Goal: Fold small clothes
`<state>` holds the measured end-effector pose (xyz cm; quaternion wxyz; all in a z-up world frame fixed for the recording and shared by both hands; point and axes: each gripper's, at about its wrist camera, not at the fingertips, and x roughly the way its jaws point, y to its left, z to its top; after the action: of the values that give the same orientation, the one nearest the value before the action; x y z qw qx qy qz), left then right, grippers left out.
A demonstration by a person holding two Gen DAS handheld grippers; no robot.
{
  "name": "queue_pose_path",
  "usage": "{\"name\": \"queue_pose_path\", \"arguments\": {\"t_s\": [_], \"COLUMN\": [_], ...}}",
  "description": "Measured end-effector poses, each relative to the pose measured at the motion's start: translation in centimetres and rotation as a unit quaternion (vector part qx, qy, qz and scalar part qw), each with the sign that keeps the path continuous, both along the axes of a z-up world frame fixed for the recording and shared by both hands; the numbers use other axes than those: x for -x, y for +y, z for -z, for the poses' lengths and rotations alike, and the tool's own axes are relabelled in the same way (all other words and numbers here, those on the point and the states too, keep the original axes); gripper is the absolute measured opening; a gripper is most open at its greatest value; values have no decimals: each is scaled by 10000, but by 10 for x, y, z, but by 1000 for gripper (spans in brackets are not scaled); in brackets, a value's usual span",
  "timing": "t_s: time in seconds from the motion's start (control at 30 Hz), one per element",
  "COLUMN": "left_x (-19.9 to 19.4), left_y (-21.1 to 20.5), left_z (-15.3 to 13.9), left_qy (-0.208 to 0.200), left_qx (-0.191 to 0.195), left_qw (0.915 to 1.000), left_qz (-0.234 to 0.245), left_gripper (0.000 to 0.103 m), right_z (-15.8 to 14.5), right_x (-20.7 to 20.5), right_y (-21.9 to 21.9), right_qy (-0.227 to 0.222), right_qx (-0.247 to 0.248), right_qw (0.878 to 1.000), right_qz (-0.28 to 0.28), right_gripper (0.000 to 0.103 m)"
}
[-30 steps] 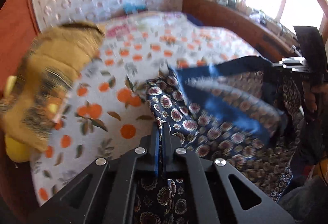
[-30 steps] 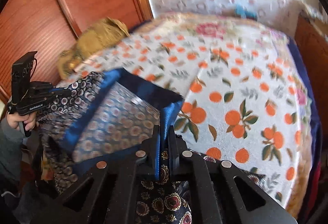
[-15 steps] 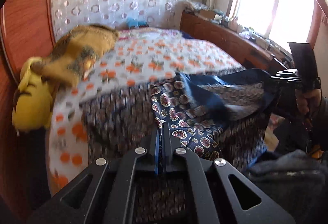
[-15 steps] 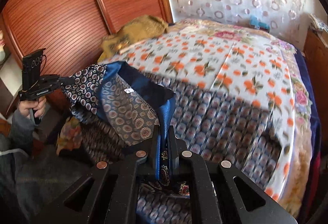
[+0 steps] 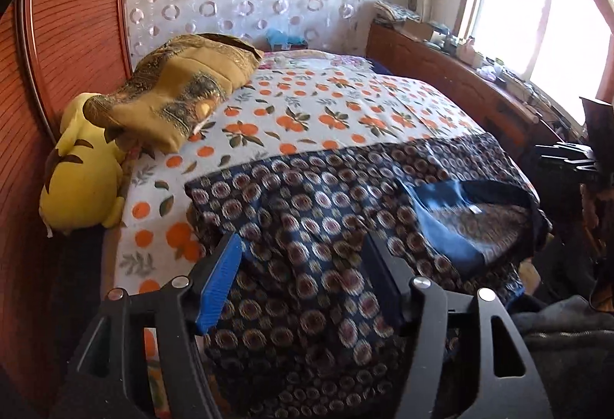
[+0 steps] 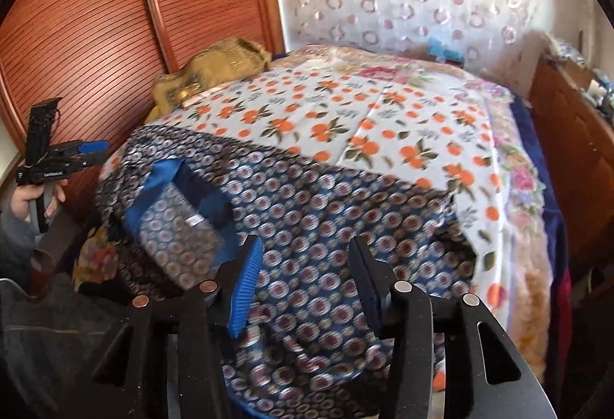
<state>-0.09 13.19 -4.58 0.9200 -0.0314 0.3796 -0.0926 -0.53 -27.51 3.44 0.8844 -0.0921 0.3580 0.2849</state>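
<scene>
A dark navy garment (image 5: 318, 227) with a round medallion print lies spread across the near end of the bed, its blue-lined neck opening (image 5: 441, 215) toward the right. My left gripper (image 5: 301, 246) hovers over its near edge. The jaws are opening and the cloth lies below them, not pinched. In the right wrist view the same garment (image 6: 326, 211) drapes over the bed's corner. My right gripper (image 6: 305, 246) is above it, its jaws also opening with no cloth pressed between the pads. The left gripper (image 6: 82, 150) shows at the far left, held by a hand (image 6: 32, 194).
The bed has an orange-print sheet (image 5: 326, 104). A mustard folded cloth (image 5: 184, 89) and a yellow plush toy (image 5: 80, 181) lie at its left side by the wooden wardrobe (image 6: 96, 16). A cluttered wooden ledge (image 5: 460, 73) runs under the window on the right.
Both grippers were shut on the garment's edge and held it up. Now both have let go and stand open, and the garment lies flat on the bed's near end.
</scene>
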Motion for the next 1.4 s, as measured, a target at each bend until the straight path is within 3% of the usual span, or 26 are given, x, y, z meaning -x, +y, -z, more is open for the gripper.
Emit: {"name": "queue_pose_path", "arguments": {"t_s": [0.27,0.5,0.77,1.1,1.17,1.23,1.27,1.3,1.4], "left_x": [-39,-69,-91,-93,-93,-92,-91,-90,-82], "left_y": [28,47,58,49,46,45,45,43,37], "left_z": [16,32,53,55,54,53,53,52,42], "left_qy": [81,280,580,454,446,472,475,461,277], "left_qx": [26,-5,172,98,39,131,179,187,168], "left_qw": [9986,9974,9952,9967,9970,9973,9974,9977,9986], "left_qz": [-513,-669,-771,-665,-629,-556,-511,-469,-411], "left_gripper": [66,66,66,66,38,22,13,13,7], "right_z": [33,63,76,81,80,78,78,78,76], "right_x": [-47,-100,-135,-135,-132,-129,-128,-126,-115], "right_y": [-8,-17,-19,-25,-21,-20,-18,-17,-12], "right_qy": [-174,140,442,466,466,513,552,592,593], "right_qx": [339,377,150,123,200,188,163,139,80], "right_qw": [9972,9925,9917,9942,9950,9957,9960,9962,9970], "right_qz": [647,1158,1202,964,855,744,683,617,495], "right_gripper": [67,68,68,67,53,38,24,13,7]}}
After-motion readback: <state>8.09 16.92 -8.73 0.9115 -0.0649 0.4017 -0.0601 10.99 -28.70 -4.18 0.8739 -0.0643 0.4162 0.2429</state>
